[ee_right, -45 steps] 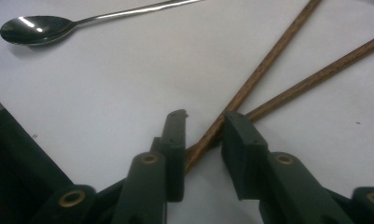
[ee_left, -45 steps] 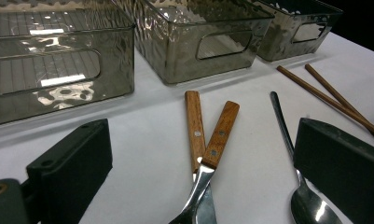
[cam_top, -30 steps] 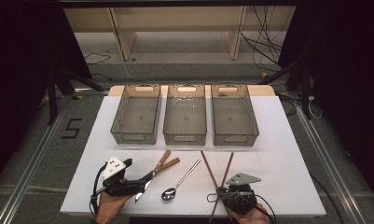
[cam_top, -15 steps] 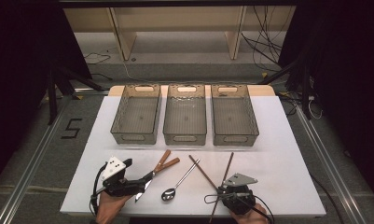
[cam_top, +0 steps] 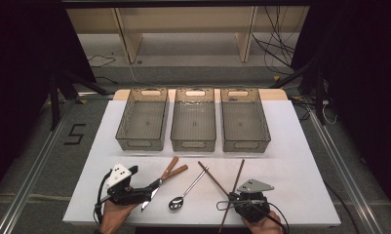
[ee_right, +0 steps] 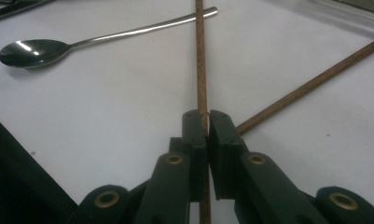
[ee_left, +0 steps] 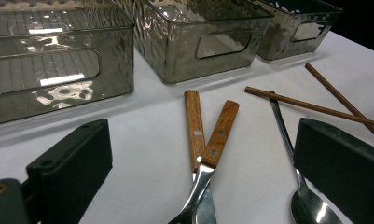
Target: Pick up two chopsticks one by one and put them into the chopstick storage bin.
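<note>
My right gripper (ee_right: 207,116) is shut on a brown chopstick (ee_right: 201,60) lying on the white table; the stick runs ahead past the tip of a steel spoon (ee_right: 31,52). In the high view this gripper (cam_top: 233,197) sits at the front right, with the held chopstick (cam_top: 211,176) pointing up-left. A second chopstick (cam_top: 236,183) lies crossed beside it. My left gripper (ee_left: 203,140) is open at the front left, its jaws standing on either side of a wooden-handled fork (ee_left: 220,133) and knife (ee_left: 193,126), touching neither.
Three empty smoky plastic bins stand in a row at the back: left (cam_top: 142,144), middle (cam_top: 193,145) and right (cam_top: 245,145). The spoon (cam_top: 185,191) lies between the two grippers. The white table top (cam_top: 295,170) ends just behind my hands.
The far end of the held chopstick has swung to the left, toward the spoon's handle. Neither hand has shifted.
</note>
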`<state>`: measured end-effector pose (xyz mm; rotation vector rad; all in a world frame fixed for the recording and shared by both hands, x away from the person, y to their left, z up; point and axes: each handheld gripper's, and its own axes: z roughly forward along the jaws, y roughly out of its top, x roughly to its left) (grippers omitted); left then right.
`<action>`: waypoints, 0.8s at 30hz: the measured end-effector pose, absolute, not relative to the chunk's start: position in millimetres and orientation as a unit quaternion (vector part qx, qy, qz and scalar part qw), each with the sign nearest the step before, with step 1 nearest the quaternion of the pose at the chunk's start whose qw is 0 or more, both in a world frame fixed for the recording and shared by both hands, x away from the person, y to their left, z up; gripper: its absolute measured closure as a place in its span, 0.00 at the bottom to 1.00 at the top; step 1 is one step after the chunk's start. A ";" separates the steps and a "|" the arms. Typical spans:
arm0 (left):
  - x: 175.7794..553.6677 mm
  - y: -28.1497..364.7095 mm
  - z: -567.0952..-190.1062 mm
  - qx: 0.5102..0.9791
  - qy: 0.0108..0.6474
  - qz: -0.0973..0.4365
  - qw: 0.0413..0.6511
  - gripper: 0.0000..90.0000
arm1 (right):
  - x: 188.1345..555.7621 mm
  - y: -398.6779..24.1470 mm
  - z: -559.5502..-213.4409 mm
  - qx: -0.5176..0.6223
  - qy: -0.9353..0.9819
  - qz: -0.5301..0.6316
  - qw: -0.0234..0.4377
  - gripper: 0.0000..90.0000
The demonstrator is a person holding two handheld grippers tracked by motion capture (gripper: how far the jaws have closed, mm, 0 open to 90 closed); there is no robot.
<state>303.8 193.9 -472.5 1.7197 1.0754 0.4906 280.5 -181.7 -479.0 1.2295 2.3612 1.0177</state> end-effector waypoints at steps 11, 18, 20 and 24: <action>304.0 184.9 -472.3 0.721 0.442 0.184 0.501 0.05 | 283.3 -183.3 -473.2 0.420 0.816 0.368 0.150 0.96; 303.7 167.7 -472.2 0.731 0.437 0.146 0.503 0.06 | 283.8 -180.7 -467.0 0.413 0.814 0.378 0.155 0.96; 303.6 161.9 -472.2 0.736 0.435 0.134 0.502 0.06 | 283.4 -180.2 -465.5 0.413 0.812 0.381 0.156 0.96; 304.9 151.6 -472.7 0.742 0.431 0.114 0.500 0.06 | 282.9 -179.9 -461.7 0.409 0.810 0.390 0.159 0.96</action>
